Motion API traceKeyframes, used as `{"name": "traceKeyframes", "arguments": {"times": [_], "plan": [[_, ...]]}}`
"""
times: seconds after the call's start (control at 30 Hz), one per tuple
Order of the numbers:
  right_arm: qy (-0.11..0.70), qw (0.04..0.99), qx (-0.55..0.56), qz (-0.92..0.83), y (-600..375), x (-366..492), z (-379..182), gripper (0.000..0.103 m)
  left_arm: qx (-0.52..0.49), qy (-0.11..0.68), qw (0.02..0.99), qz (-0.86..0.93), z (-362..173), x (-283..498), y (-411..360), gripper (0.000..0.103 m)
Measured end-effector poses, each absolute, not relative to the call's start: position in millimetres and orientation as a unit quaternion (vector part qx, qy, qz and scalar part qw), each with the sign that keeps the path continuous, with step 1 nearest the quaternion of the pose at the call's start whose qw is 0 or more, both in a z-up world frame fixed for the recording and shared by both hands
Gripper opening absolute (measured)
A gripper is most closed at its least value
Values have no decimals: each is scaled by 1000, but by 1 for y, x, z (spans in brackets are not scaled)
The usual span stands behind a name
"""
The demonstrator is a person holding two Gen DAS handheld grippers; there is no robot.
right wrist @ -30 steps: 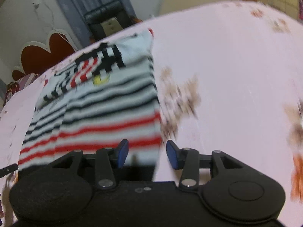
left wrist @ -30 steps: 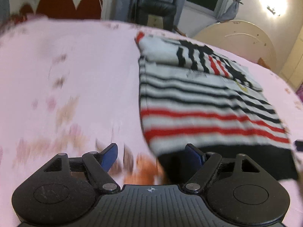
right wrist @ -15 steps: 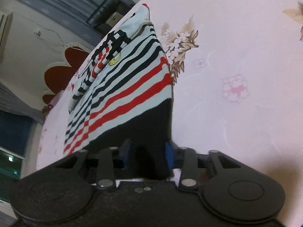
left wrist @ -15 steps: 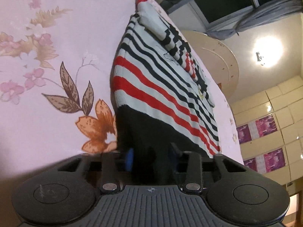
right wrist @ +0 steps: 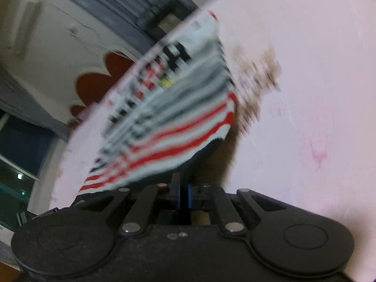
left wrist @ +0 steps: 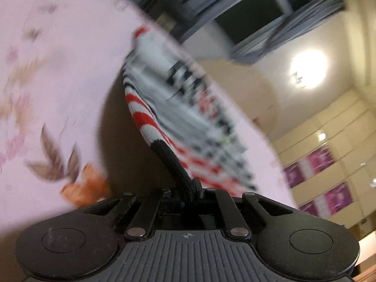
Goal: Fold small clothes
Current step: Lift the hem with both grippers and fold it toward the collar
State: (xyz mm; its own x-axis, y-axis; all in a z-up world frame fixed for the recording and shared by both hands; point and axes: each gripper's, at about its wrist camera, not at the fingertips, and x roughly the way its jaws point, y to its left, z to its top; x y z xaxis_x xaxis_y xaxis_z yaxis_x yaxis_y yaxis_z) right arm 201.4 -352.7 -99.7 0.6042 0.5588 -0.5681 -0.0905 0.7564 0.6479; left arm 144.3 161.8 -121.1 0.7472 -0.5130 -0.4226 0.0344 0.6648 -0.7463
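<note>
A small white sweater (left wrist: 164,108) with black and red stripes lies on a pink flowered bed sheet (left wrist: 58,70). My left gripper (left wrist: 191,188) is shut on the sweater's black hem (left wrist: 166,155) at its near left corner, and the hem rises off the sheet into the jaws. In the right wrist view the sweater (right wrist: 169,122) lifts at its near right corner. My right gripper (right wrist: 184,195) is closing, its blue pads almost together with the black hem pinched between them. Both views are blurred by motion.
The pink sheet (right wrist: 305,82) spreads wide to the right of the sweater and to its left. Beyond the bed are grey curtains (left wrist: 211,4), a dark window (left wrist: 258,7), a bright wall lamp (left wrist: 307,70) and a red scalloped headboard (right wrist: 105,75).
Both grippers went from open at the hem corners to closed on the black hem. Both views have tilted, and the sweater's near edge has lifted off the sheet.
</note>
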Motion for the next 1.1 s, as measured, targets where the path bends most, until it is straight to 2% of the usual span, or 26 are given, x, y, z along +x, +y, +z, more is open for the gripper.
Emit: {"name": "traceKeyframes", "arguments": {"times": [0.1,0.2,0.27,0.57,0.7,0.73,0.77,0.83,0.9,0.93,1.0,1.07,1.1], "plan": [[371,859,284,207,-355,193,-81,6,-346,337,865,-139,-122,146,165,6],[411,852,265,186,-352,201,-104,6,-337,394,848,-110,-154,155,165,6],[456,834,267,156,-351,208,-128,6,-367,381,842,-108,-160,152,168,6],[449,827,302,154,-351,205,-136,5,-359,380,846,-109,-161,150,162,6],[440,833,302,144,-352,206,-132,19,-367,376,844,-109,-161,147,166,6],[439,836,299,139,-351,206,-130,19,-369,375,844,-108,-161,147,166,8],[437,838,298,135,-352,206,-130,19,-372,375,842,-107,-161,147,166,14],[433,839,302,127,-353,205,-131,19,-385,365,839,-119,-162,147,167,36],[432,837,312,124,-353,205,-134,19,-403,355,835,-122,-162,148,168,45],[430,837,314,123,-353,204,-135,19,-409,352,833,-121,-162,149,166,46],[433,836,313,128,-350,203,-135,20,-413,348,832,-127,-164,149,165,45],[438,831,315,139,-348,201,-136,20,-398,357,835,-129,-165,148,162,21],[439,828,319,142,-348,201,-138,18,-385,377,833,-124,-168,149,162,6]]}}
